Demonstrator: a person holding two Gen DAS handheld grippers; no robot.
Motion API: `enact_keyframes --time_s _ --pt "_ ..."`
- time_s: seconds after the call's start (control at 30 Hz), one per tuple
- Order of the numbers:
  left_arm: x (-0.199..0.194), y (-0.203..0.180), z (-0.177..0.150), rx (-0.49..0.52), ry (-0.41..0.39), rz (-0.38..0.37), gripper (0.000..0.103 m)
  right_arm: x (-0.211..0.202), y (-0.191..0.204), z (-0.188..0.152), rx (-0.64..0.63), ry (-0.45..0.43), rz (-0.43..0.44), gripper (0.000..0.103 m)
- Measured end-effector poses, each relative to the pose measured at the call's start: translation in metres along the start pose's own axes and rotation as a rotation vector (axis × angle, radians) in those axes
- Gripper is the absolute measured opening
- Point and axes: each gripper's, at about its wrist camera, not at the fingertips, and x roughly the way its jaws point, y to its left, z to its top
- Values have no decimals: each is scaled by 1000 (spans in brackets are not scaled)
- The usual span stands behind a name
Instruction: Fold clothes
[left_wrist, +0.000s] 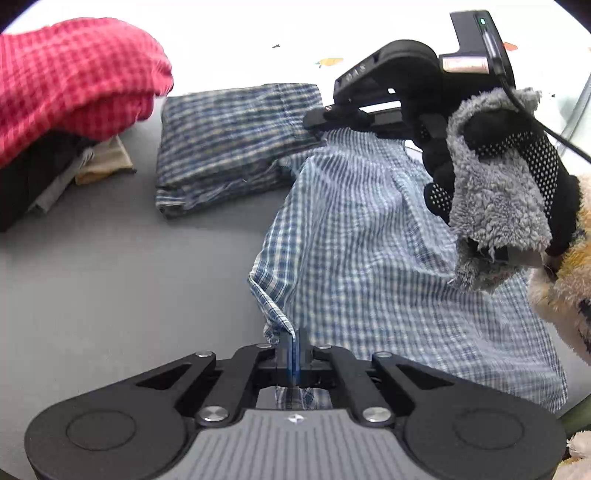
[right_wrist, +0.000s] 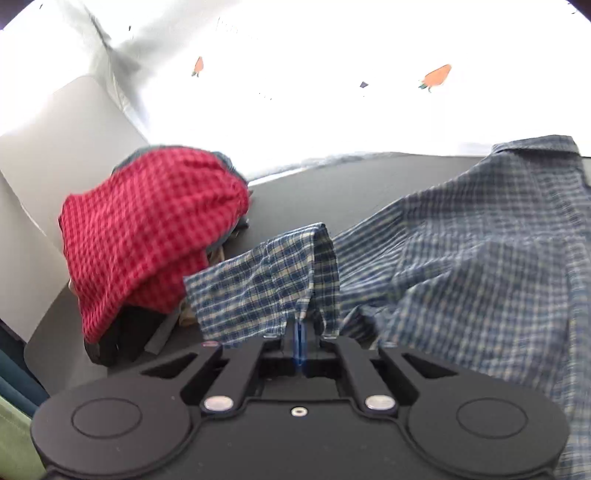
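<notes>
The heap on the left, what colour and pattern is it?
Red check heap, clearest in the right wrist view.

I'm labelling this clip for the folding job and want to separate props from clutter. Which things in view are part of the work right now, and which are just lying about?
In the job:
- blue checked shirt, pinched at its edge
- left gripper, shut on it
- right gripper, shut on it

Lying about:
- folded blue plaid garment
- red checked cloth on the dark pile

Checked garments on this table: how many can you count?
3 that show: a red checked garment heaped on the pile at the left, a folded blue plaid one in the middle, and the light blue checked shirt held at the right. The pile may hide more.
</notes>
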Motion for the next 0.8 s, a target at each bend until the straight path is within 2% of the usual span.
enact_keyframes --time_s 0.1,0.2,0.3,0.4,0.5,0.57,0.6,0.63,0.7,0.73,0.8 --pt "-22 -54 9 73 -68 -27 0 -56 -52 24 11 -114 -43 1" --pt "-30 -120 8 194 -104 -55 0 -118 -114 42 15 -229 -122 1" --pt "-12 -180 -3 308 -86 -83 1 -174 -188 50 53 -309 -236 1" --pt "27 -227 -29 390 19 -59 1 -210 -262 46 143 -336 -339 1" --pt "73 -253 -61 421 179 -16 7 -230 -319 35 204 -305 -492 3" --pt "85 -256 -78 431 253 -7 12 -232 -348 22 235 -225 -554 7" --pt "85 -258 -84 435 278 -10 23 -230 -355 13 241 -182 -560 11" --pt "85 -248 -88 425 284 -21 33 -229 -357 2 235 -148 -557 14" --pt "77 -234 -88 381 273 -39 38 -227 -344 -23 178 -87 -516 25" --pt "70 -228 -86 348 262 -30 39 -225 -331 -38 145 -49 -478 27" --pt "63 -210 -79 283 226 40 40 -215 -300 -72 96 39 -354 28"
